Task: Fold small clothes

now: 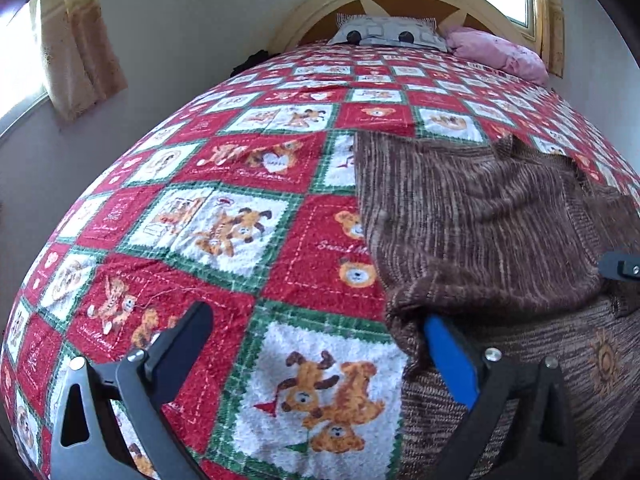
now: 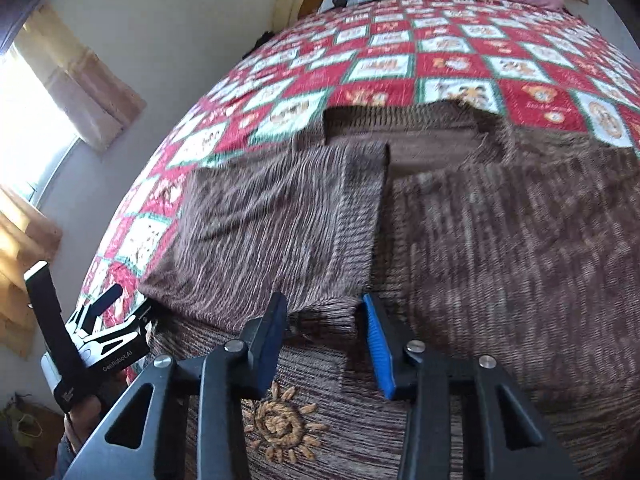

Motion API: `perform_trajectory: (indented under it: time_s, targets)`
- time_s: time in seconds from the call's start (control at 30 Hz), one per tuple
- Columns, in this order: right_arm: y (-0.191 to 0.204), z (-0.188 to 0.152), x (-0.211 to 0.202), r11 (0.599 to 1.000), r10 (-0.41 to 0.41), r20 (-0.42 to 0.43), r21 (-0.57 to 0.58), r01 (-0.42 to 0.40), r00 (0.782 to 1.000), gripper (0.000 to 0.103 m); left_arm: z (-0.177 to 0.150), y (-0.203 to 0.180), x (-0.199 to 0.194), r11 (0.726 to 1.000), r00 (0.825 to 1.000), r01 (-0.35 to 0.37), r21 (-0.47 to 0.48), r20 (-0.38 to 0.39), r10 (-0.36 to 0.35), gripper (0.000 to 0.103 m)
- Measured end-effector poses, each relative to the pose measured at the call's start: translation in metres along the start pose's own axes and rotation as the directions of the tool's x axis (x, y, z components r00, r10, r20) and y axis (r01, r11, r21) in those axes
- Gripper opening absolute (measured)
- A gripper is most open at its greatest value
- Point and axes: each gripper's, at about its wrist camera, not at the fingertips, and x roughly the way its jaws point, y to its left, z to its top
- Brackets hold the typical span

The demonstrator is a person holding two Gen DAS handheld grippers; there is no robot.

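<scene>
Brown striped sweater (image 2: 500,240), tan sun motif; red-green-white teddy-bear bedspread (image 1: 240,208).

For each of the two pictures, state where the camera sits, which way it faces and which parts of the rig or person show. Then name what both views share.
Left wrist view: on the left gripper, looking down and along the bed; its jaws stand wide, one finger under the brown sweater's folded edge.
Right wrist view: on the right gripper, over the sweater's sun motif; the left gripper and the holding hand show.
Shared: sweater, teddy-bear quilt, pink pillow.
</scene>
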Motion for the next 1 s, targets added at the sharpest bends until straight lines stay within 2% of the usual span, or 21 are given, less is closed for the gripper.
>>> perform_trajectory:
  time_s: [0.03,0.13,0.37,0.53,0.67,0.73,0.77,0.8,0.83,0.93,0.97,1.0]
  targets:
    - [0.003,-0.001,0.001,1.000,-0.010,-0.001,-0.015,0.010,1.000,0.023,0.000,-0.001,0.001,1.000,1.000,0.004,0.004,-0.004,-0.004,0.103]
    - [0.005,0.001,-0.003,0.999,-0.024,0.025,-0.029,0.025,0.999,0.008,0.000,0.000,0.002,1.000,1.000,0.016,-0.004,-0.010,-0.016,0.103]
    - [0.008,0.009,-0.052,0.993,-0.064,0.171,-0.088,0.080,0.983,0.008,0.000,0.007,0.005,0.998,0.998,0.049,-0.039,-0.029,-0.050,0.103]
    - [-0.004,0.001,-0.058,0.985,-0.111,0.162,-0.110,0.130,0.981,0.007,-0.001,0.008,0.006,0.997,0.997,0.064,-0.047,-0.037,-0.066,0.103]
    - [-0.014,-0.012,-0.047,0.973,-0.183,0.144,-0.118,0.200,0.973,0.002,-0.002,0.007,0.004,0.997,0.997,0.066,-0.041,-0.032,-0.068,0.103]
    - [-0.025,-0.017,-0.042,0.966,-0.224,0.139,-0.103,0.239,0.965,0.000,-0.003,0.006,0.001,0.995,0.995,0.097,-0.030,-0.027,-0.098,0.103]
    - [-0.030,-0.018,-0.040,0.965,-0.229,0.136,-0.096,0.243,0.964,0.000,-0.005,0.005,-0.003,0.990,0.990,0.137,-0.018,-0.015,-0.137,0.103]
    - [-0.035,-0.019,-0.038,0.969,-0.222,0.127,-0.083,0.234,0.967,0.000,-0.007,0.005,-0.010,0.980,0.980,0.200,-0.004,0.011,-0.200,0.103]
    - [-0.042,-0.019,-0.037,0.975,-0.203,0.111,-0.070,0.212,0.973,0.000,-0.009,0.005,-0.015,0.974,0.974,0.226,0.003,0.028,-0.226,0.103]
    - [-0.050,-0.020,-0.039,0.986,-0.154,0.106,-0.053,0.160,0.982,0.001,-0.012,0.007,-0.031,0.971,0.966,0.239,0.005,0.103,-0.238,0.103]
    - [-0.054,-0.020,-0.041,0.989,-0.139,0.115,-0.030,0.143,0.984,0.001,-0.012,0.007,-0.030,0.971,0.965,0.241,0.001,0.103,-0.239,0.103]
    - [-0.059,-0.018,-0.044,0.993,-0.121,0.124,0.002,0.121,0.985,0.006,-0.010,0.008,-0.029,0.971,0.966,0.240,-0.009,0.097,-0.238,0.103]
